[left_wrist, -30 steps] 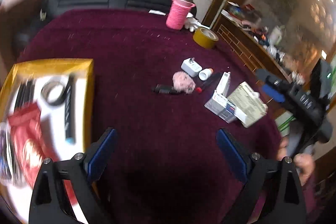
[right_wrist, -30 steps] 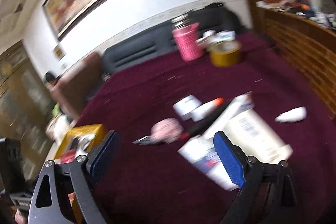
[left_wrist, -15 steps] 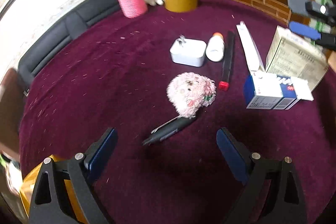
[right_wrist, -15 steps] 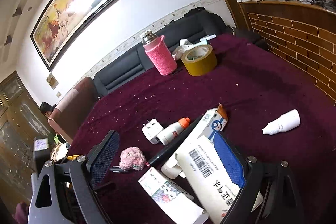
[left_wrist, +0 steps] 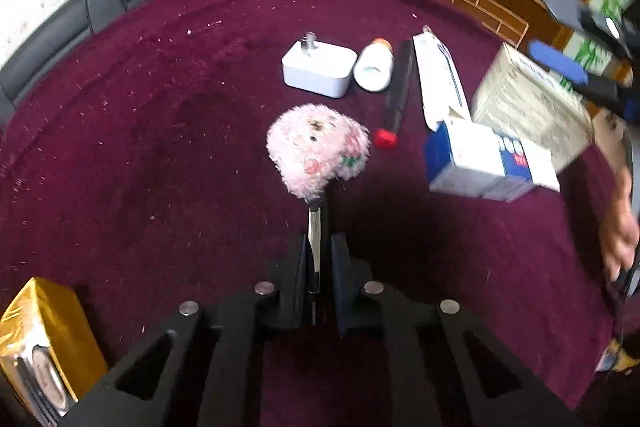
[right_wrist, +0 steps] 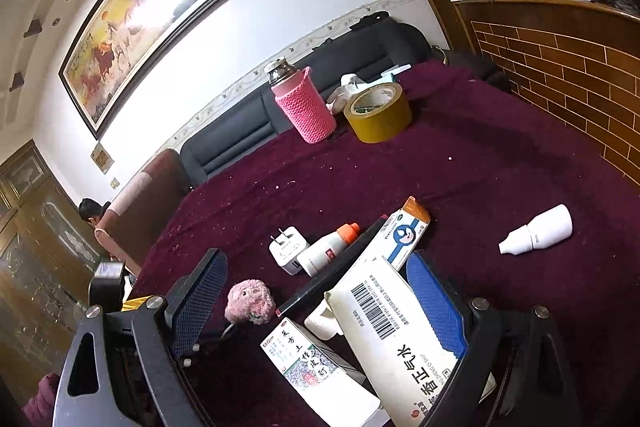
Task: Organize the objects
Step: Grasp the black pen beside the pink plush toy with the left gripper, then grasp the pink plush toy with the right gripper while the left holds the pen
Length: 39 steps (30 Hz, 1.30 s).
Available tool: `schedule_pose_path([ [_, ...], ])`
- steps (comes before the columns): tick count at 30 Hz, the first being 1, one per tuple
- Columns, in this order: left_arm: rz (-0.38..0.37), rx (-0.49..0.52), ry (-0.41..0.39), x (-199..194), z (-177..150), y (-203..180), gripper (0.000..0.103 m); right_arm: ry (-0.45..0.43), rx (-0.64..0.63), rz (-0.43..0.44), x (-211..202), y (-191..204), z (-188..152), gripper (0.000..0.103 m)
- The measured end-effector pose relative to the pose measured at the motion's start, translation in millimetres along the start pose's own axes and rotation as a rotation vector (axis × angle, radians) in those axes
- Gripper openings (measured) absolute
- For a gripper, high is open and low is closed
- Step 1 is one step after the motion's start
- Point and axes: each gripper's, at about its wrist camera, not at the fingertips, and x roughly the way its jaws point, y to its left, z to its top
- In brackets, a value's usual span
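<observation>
My left gripper (left_wrist: 319, 245) is shut on the black barrel of a pen (left_wrist: 319, 227) topped with a pink fluffy ball (left_wrist: 316, 151), low over the maroon cloth. Beyond it lie a white charger plug (left_wrist: 318, 69), a small orange-capped bottle (left_wrist: 374, 65), a black marker (left_wrist: 396, 95) and several cartons (left_wrist: 480, 159). My right gripper (right_wrist: 316, 307) hangs open over the cartons. A barcoded white carton (right_wrist: 392, 339) lies beside its right pad (right_wrist: 436, 311). The fluffy ball (right_wrist: 250, 301) shows near its left pad.
A gold box (left_wrist: 44, 339) holding tape and pens sits at lower left. At the back stand a pink-sleeved flask (right_wrist: 304, 103) and a yellow tape roll (right_wrist: 378, 111). A white dropper bottle (right_wrist: 536, 235) lies apart on the right. A brick-patterned counter (right_wrist: 560, 87) borders the right.
The left gripper swung from the gold box to the items, came down over the fluffy pen and closed on its barrel. The right gripper dropped a little toward the cartons.
</observation>
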Motion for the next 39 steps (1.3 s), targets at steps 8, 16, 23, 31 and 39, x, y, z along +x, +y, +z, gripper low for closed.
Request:
schedule_pose_path([
  [8,0.079,-0.032,-0.034,9.5,12.3,-8.1,0.017,0.007,-0.009,0.010,0.1,3.0,-3.2,0.094],
  [16,0.090,-0.151,-0.075,-17.3,-17.8,-15.3,0.011,0.002,-0.021,0.007,-0.5,4.1,-5.4,0.094],
  [23,0.006,-0.294,-0.226,-89.4,-69.1,-13.2,0.011,0.086,-0.090,0.115,4.0,44.4,-2.9,0.094],
  [31,-0.046,-0.377,-0.356,-140.4,-110.6,-2.2,0.011,0.443,-0.338,-0.051,111.5,121.5,-10.3,0.094],
  [39,-0.011,-0.476,-0.400,-168.2,-162.3,31.5,0.011,0.609,-0.404,-0.177,169.4,129.5,-37.8,0.091],
])
